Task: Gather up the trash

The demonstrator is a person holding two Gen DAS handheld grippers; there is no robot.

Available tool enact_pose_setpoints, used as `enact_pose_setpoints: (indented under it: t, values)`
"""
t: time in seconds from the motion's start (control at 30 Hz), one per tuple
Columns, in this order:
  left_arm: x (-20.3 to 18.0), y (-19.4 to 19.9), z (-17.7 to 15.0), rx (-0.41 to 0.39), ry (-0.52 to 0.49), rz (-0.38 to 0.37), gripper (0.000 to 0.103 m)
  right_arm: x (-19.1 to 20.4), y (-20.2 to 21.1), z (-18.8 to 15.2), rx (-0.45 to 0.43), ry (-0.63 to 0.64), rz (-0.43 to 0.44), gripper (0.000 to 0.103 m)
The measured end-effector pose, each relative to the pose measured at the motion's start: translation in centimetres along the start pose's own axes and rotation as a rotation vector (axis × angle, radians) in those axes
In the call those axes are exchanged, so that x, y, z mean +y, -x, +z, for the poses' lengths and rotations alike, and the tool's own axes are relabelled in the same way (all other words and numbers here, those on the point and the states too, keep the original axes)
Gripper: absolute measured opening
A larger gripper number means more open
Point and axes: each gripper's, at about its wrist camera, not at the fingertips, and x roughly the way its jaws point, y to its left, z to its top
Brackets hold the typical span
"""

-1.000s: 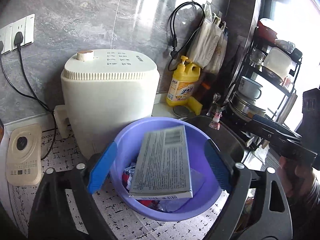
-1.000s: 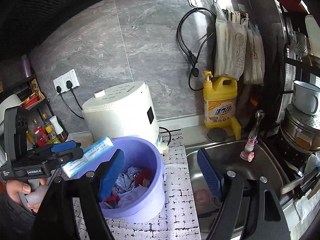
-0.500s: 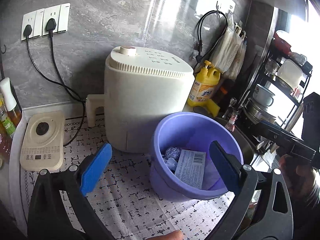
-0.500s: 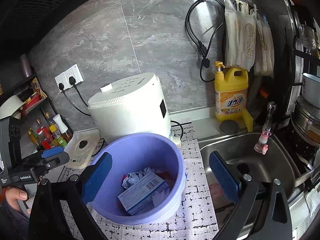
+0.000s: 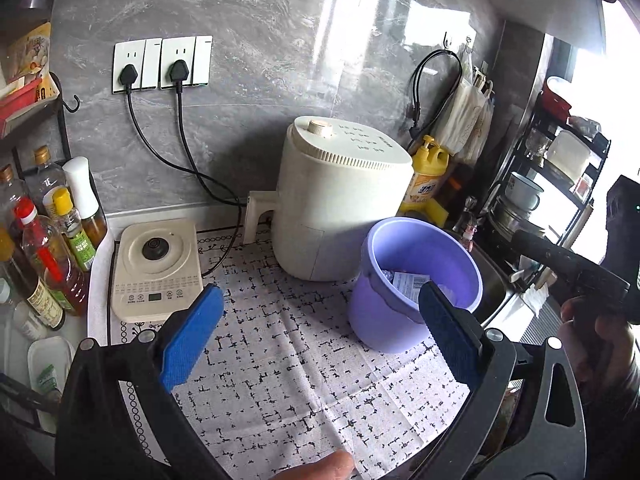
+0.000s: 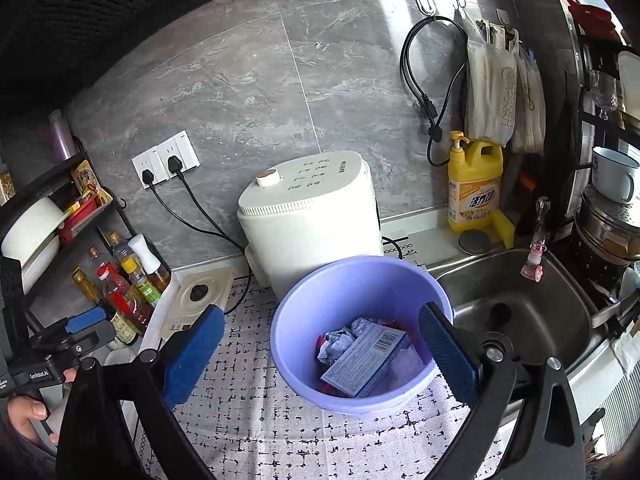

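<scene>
1. Both tongs, left gripper [image 5: 320,332] and right gripper [image 6: 318,354], were seen open, nothing held; the right one's jaws had just been opening.
2. Box [image 6: 366,356] was seen in the bucket [image 6: 304,288], at 1 o'clock of the left gripper.
3. Bucket, near the sink [image 6: 560,304] edge, could be tipped if clipped.

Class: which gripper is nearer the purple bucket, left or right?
Right. The right gripper hangs open just over the purple bucket, its rim between the fingers. The left gripper is open too, off to the bucket's side over the patterned mat.
</scene>
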Motion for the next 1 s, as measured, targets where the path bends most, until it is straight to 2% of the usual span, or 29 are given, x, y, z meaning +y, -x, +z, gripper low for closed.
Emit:
enact_pose_setpoints:
  t: [0.17, 0.47, 0.57, 1.0]
  values:
    - [0.6, 4.9, -0.4, -0.033, -0.039, 0.010, 0.097, 2.9, 2.3, -0.5, -0.006, 0.007, 0.013, 0.095]
    - [3.0, 12.3, -1.2, -0.085, -0.035, 0.026, 0.097, 8.7, 5.8, -1.7, -0.028, 0.052, 0.032, 0.095]
    - [3.8, 13.5, -1.7, -0.095, -0.033, 0.059, 0.097, 9.9, 6.9, -2.4, -0.040, 0.059, 0.044, 0.095]
    - [5.2, 17.4, -3.5, -0.141, 0.003, 0.078, 0.097, 11.3, 10.5, -4.8, -0.075, 0.072, 0.047, 0.095]
